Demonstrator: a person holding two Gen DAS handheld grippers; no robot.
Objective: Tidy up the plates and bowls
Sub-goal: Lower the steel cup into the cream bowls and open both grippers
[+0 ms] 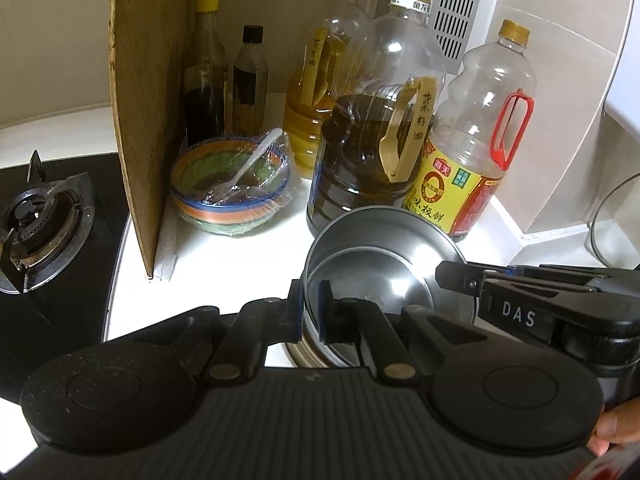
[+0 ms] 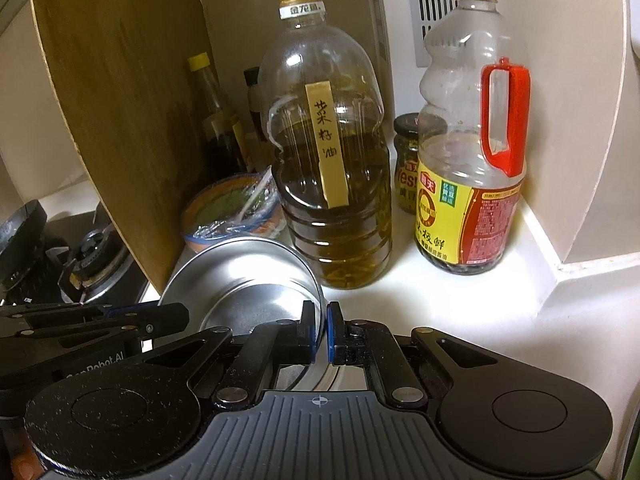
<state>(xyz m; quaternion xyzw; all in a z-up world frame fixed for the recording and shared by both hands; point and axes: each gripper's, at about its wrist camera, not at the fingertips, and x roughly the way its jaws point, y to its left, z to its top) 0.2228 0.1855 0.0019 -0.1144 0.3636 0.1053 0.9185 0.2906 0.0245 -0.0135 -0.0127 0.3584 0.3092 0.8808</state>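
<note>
Steel bowl (image 1: 384,264) between both grippers' clamped pads

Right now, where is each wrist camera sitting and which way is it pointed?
Left wrist: behind the left gripper, angled down at the counter corner; its jaws are shut on the steel bowl rim's left side; the right gripper and a fingertip show.
Right wrist: behind the right gripper, angled down the same way, shut on the bowl's right rim; the left gripper shows.
Shared: bowl, rapeseed oil jug, soy sauce bottle, wrapped bowl, cutting board.
</note>
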